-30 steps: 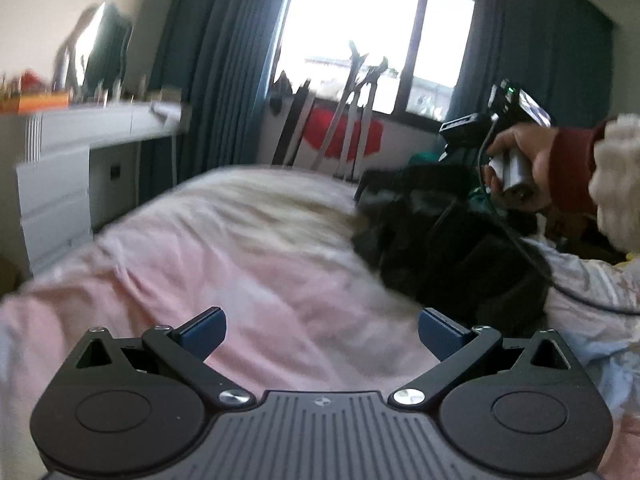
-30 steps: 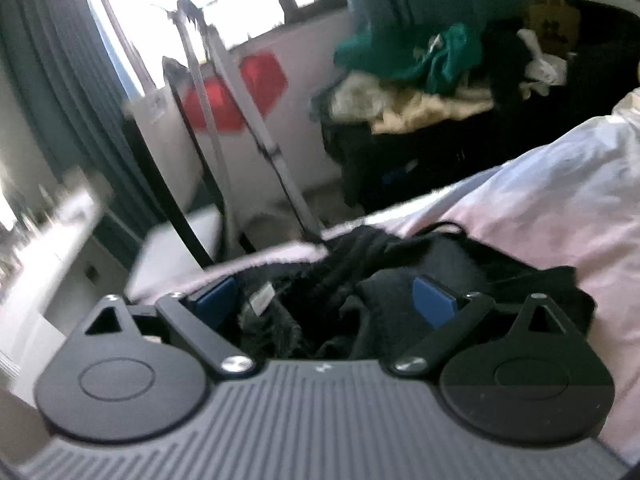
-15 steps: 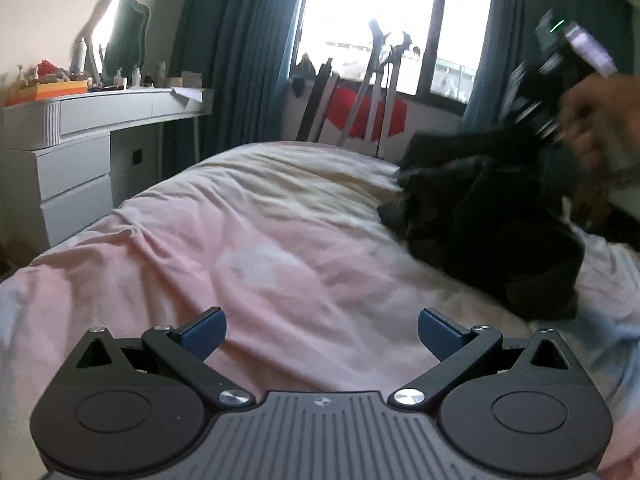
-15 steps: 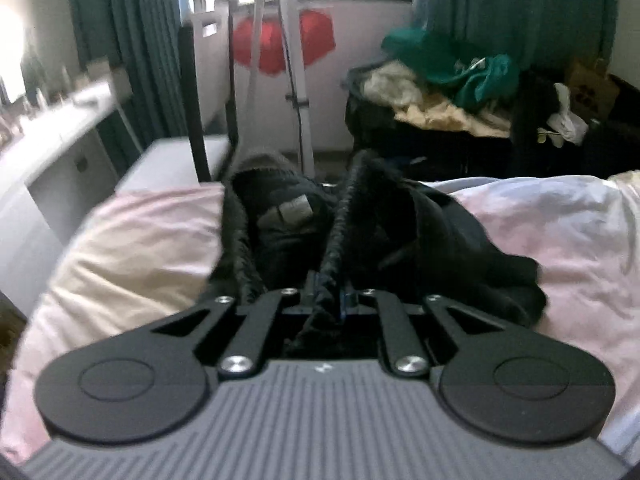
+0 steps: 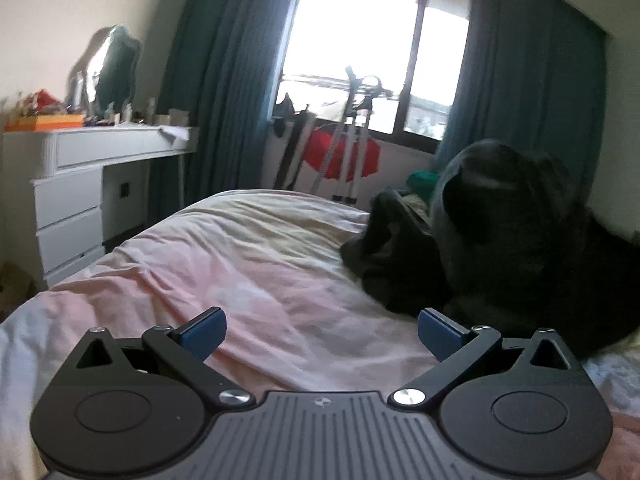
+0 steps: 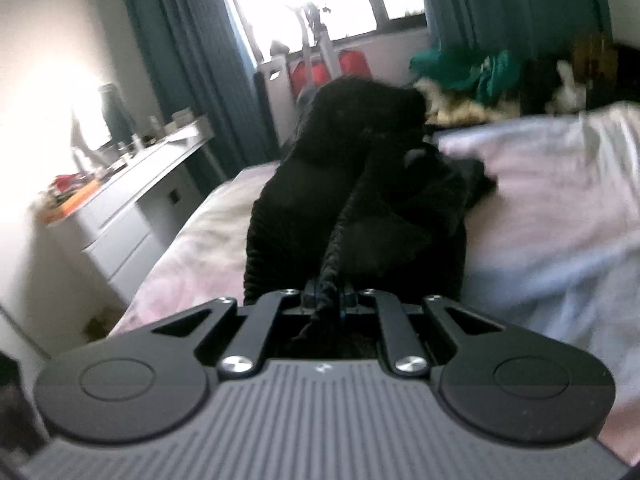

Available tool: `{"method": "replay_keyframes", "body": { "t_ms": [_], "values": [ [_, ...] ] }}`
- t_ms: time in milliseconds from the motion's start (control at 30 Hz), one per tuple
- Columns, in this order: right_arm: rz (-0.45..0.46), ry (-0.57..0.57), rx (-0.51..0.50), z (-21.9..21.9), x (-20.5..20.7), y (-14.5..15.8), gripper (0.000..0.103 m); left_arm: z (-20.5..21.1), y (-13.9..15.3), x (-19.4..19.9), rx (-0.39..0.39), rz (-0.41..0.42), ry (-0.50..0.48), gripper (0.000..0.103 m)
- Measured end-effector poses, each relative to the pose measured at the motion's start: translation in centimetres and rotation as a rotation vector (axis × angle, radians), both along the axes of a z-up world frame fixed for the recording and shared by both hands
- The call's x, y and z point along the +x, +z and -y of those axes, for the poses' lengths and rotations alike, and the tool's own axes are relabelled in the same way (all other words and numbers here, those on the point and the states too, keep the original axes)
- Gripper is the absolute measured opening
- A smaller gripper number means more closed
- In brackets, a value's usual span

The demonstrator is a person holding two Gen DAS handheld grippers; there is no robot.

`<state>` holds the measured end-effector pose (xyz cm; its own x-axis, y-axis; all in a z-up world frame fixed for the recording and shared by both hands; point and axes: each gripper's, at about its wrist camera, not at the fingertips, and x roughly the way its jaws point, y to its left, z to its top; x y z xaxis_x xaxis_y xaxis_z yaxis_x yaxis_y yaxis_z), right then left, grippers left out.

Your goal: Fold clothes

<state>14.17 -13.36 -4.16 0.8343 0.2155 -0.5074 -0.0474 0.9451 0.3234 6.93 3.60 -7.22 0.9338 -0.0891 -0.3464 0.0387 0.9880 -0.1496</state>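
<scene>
A black knitted garment (image 6: 360,200) is bunched on the pink bed cover (image 5: 248,280). My right gripper (image 6: 328,300) is shut on a ribbed edge of the garment and holds it lifted, so the cloth hangs in front of the camera. In the left wrist view the same garment (image 5: 500,248) rises in a heap at the right side of the bed. My left gripper (image 5: 320,334) is open and empty, low over the bed cover, with its right finger close to the garment's near edge.
A white dresser (image 5: 80,184) with a mirror and small items stands left of the bed. A drying rack (image 5: 352,140) stands under the window between teal curtains. A pile of other clothes (image 6: 480,84) lies beyond the bed's far side.
My right gripper has closed on the garment's edge and lifted it up and toward the left. The left gripper stayed open and swung a little toward the garment.
</scene>
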Motion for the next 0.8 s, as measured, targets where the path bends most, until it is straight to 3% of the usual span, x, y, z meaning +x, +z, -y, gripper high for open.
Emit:
{"method": "replay_keyframes", "body": {
  "t_ms": [133, 300, 333, 467, 567, 700, 800],
  "values": [
    [-0.096, 0.017, 0.094, 0.9, -4.1, -5.5, 0.012, 2.0, -0.1, -1.2, 0.07, -0.012, -0.037, 0.103],
    [-0.274, -0.102, 0.358, 4.4, -4.9, -11.9, 0.012, 3.7, -0.2, -2.2, 0.103, -0.027, -0.057, 0.103],
    [-0.304, -0.123, 0.397, 5.2, -4.8, -12.4, 0.013, 3.9, -0.2, -2.3, 0.106, -0.031, -0.059, 0.103],
    [-0.271, -0.17, 0.439, 6.5, -5.2, -11.5, 0.015, 4.7, -0.4, -2.9, 0.13, -0.033, -0.067, 0.103],
    [-0.256, -0.212, 0.445, 7.1, -5.7, -11.2, 0.024, 5.4, -0.6, -3.1, 0.143, -0.032, -0.094, 0.103],
    [-0.23, -0.281, 0.462, 8.4, -6.2, -11.3, 0.025, 6.8, -0.9, -3.4, 0.186, -0.025, -0.19, 0.102],
    [-0.233, -0.286, 0.413, 8.4, -5.5, -11.9, 0.024, 8.0, -0.8, -3.6, 0.215, -0.018, -0.265, 0.101]
  ]
}}
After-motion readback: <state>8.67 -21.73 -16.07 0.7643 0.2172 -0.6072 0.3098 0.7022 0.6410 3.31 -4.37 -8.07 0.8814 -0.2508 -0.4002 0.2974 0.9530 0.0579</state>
